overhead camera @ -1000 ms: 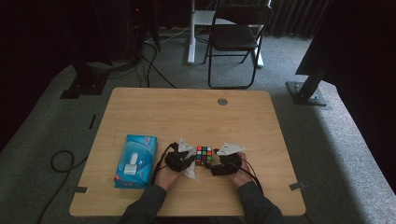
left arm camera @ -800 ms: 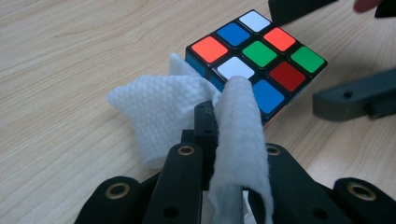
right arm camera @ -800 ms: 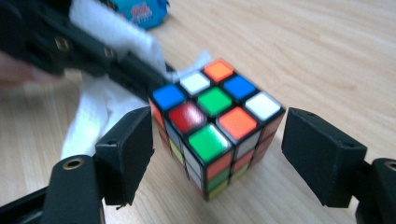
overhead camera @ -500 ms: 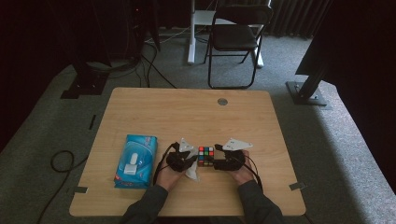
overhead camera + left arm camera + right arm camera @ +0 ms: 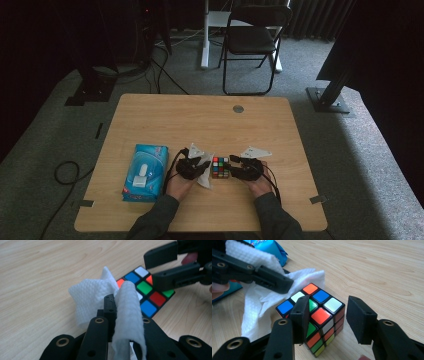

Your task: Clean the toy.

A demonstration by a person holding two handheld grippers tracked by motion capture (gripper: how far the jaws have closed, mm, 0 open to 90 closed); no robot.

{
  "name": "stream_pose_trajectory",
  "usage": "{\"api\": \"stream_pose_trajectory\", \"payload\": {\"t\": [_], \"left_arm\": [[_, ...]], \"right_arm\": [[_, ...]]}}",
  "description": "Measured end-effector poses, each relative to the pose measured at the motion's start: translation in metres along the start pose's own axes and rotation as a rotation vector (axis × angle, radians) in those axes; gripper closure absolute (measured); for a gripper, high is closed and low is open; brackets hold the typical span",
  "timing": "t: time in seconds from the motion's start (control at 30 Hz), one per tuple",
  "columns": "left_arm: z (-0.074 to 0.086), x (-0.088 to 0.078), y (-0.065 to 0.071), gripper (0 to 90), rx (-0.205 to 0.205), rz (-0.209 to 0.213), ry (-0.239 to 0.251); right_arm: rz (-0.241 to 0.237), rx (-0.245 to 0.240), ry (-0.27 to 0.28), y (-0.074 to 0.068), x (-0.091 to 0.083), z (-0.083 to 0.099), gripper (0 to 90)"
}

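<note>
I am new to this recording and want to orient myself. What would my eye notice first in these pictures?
First the colourful puzzle cube on the wooden table, near its front edge between the person's two hands. The left gripper is shut on a white tissue beside the cube, while the right gripper has just been closing, its jaws around a corner of the cube with one still apart from it. A blue tissue pack lies to the left.

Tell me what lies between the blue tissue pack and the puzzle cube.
In the high view, the left gripper, shut on a white tissue, lies between the blue tissue pack and the puzzle cube.
</note>
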State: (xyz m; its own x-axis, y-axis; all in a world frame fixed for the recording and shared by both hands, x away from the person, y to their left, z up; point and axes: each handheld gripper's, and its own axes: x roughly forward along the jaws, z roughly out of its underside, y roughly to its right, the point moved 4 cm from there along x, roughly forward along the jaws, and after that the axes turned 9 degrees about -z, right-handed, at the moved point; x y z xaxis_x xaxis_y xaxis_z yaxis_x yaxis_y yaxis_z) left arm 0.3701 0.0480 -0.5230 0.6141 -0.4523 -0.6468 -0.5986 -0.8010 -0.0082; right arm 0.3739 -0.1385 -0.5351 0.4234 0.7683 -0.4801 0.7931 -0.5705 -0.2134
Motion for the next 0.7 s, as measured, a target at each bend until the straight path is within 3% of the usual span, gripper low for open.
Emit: {"api": "stream_pose_trajectory", "payload": {"t": [0.33,0.5,0.7], "left_arm": [[-0.010,0.007,-0.001,86.0,-0.026,0.012,0.015],[-0.009,0.011,-0.004,85.9,-0.053,0.039,0.010],[-0.006,0.015,-0.004,85.9,-0.054,0.042,-0.005]], "right_arm": [[-0.032,0.025,0.002,0.001,0.000,0.001,59.5],[-0.039,0.030,0.008,0.001,0.000,0.001,59.5],[-0.038,0.028,0.009,0.001,0.000,0.001,59.6]]}}
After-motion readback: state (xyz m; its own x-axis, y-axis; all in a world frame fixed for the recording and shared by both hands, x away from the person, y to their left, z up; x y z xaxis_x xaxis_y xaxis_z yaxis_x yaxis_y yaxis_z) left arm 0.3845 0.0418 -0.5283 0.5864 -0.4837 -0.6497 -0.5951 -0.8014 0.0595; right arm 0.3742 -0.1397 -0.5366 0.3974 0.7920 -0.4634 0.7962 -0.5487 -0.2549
